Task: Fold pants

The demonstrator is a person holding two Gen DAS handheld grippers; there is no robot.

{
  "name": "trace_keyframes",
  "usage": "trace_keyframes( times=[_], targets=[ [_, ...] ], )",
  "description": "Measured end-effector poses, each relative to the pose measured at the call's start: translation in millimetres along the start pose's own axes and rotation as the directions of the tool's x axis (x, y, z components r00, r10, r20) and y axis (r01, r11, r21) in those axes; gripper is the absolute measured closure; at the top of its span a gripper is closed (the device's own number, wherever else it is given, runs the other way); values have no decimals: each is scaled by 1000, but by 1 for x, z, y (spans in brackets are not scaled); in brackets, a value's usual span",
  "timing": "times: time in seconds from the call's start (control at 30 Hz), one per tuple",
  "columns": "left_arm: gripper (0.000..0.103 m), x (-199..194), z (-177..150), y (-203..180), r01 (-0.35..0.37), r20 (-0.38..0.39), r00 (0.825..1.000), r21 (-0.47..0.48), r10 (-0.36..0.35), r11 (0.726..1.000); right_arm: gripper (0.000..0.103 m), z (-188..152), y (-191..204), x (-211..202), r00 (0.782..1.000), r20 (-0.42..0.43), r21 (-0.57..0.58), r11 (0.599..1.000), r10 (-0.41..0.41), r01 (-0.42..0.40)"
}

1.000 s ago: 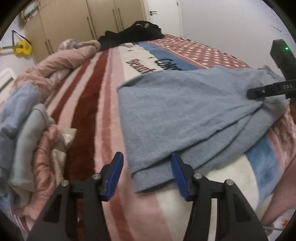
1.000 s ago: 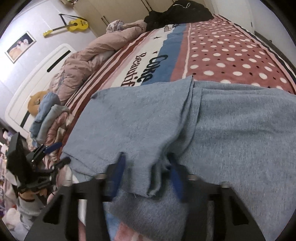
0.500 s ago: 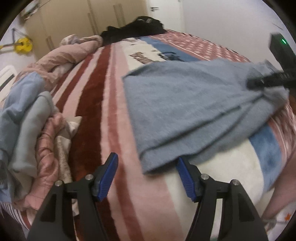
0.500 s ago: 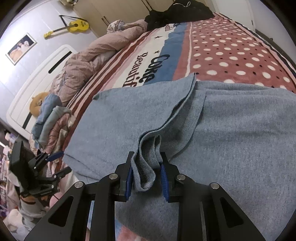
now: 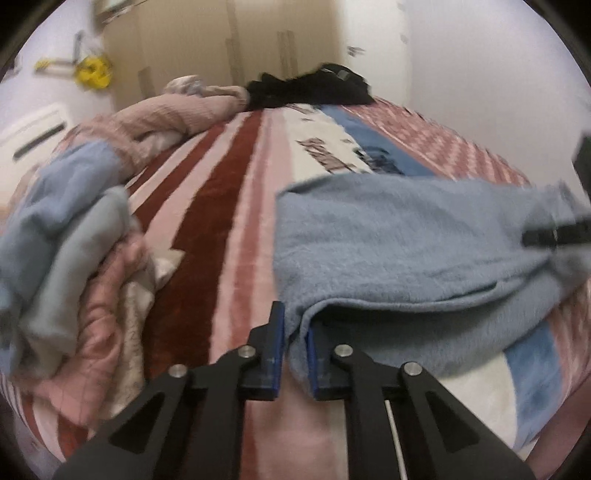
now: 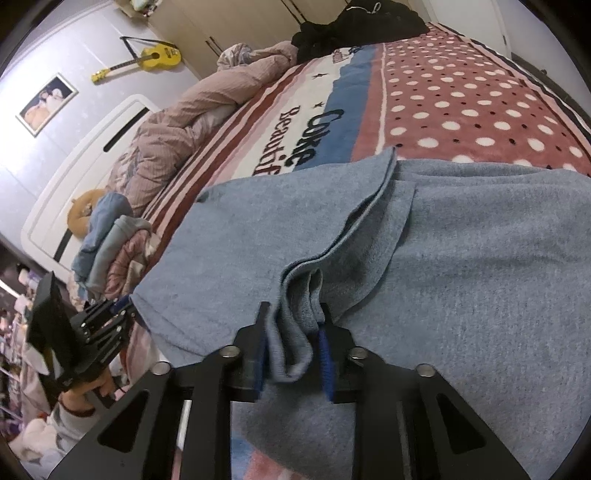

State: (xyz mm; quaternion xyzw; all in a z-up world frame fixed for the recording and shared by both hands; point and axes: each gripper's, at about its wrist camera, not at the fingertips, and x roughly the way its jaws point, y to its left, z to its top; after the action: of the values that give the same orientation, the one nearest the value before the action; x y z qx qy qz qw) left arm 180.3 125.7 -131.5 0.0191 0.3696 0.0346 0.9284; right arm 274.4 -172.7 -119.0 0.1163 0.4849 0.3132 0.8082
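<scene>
We see the grey-blue pants (image 6: 424, 236) spread flat across the near end of the bed, on a fleece blanket (image 6: 461, 99) — polka dots on dusty red on one side, a blue band and a cream band with dark lettering down the middle, dark red and pink stripes on the other side.

Left gripper (image 5: 293, 334): jaws have just been closing and now stand almost together, with the near corner edge of the pants pinched between the blue pads. Right gripper (image 6: 293, 334): jaws have eased in a little, clamped on a bunched-up fold of the same fabric that stands up between the pads. The two grips are well apart, on the pants' near edge.

In the right wrist view the left gripper (image 6: 123, 308) shows at the pants' corner, with the person's hand (image 6: 88, 387) on its handle.

Room — a rumpled pink duvet (image 6: 207, 110) lies along the striped side of the bed, a pile of folded clothes (image 5: 62, 254) sits near the left gripper, and a heap of dark clothing (image 6: 354, 26) lies at the far end. Beige wardrobe doors (image 5: 221, 55) stand behind the bed. A yellow ukulele (image 6: 155, 59) and a framed picture (image 6: 46, 101) hang on the pale wall above a white headboard (image 6: 85, 162). The left wrist view is motion-blurred.
</scene>
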Motion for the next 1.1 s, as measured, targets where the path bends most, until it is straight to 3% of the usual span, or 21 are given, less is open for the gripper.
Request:
trace_keyframes(
  times=[0.13,0.27,0.4,0.43,0.53,0.57,0.7,0.83,0.97,1.03,1.1],
  targets=[
    [95,-5,-6,18,-16,6,1000,-71,17,997,87,-4,12,2,998,-13,7,998,67,-67],
    [95,3,-16,22,-17,-23,1000,-94,15,995,88,-7,32,13,999,-13,-56,998,30,-31],
    [95,2,-22,20,-4,-43,999,-90,0,996,88,-6,30,17,1000,-11,-27,999,20,-21],
    [89,-3,-22,21,9,-36,999,-100,-13,995,88,-5,28,16,1000,-11,-26,1000,16,-16],
    [58,-24,-15,27,43,10,999,-124,-42,991,87,-9,20,12,1000,-21,-14,1000,6,-6],
    [54,-31,-12,27,56,30,998,-126,-53,990,86,-11,17,10,1000,-24,-5,1000,4,-5],
    [47,-58,5,21,102,104,990,-119,-90,988,86,-18,11,-1,1000,-14,-2,1000,-16,16],
    [39,-67,22,1,210,141,971,-107,-194,972,86,-23,3,-25,999,16,8,999,-48,48],
    [33,-64,37,-30,279,152,952,-72,-266,958,83,-34,-25,-79,987,96,60,991,-127,121],
    [32,-61,43,-45,309,145,944,-61,-298,949,75,-42,-41,-104,978,134,109,983,-162,148],
    [32,-59,48,-56,324,140,939,-53,-314,945,57,-53,-64,-133,961,173,172,967,-217,187]
  ],
)
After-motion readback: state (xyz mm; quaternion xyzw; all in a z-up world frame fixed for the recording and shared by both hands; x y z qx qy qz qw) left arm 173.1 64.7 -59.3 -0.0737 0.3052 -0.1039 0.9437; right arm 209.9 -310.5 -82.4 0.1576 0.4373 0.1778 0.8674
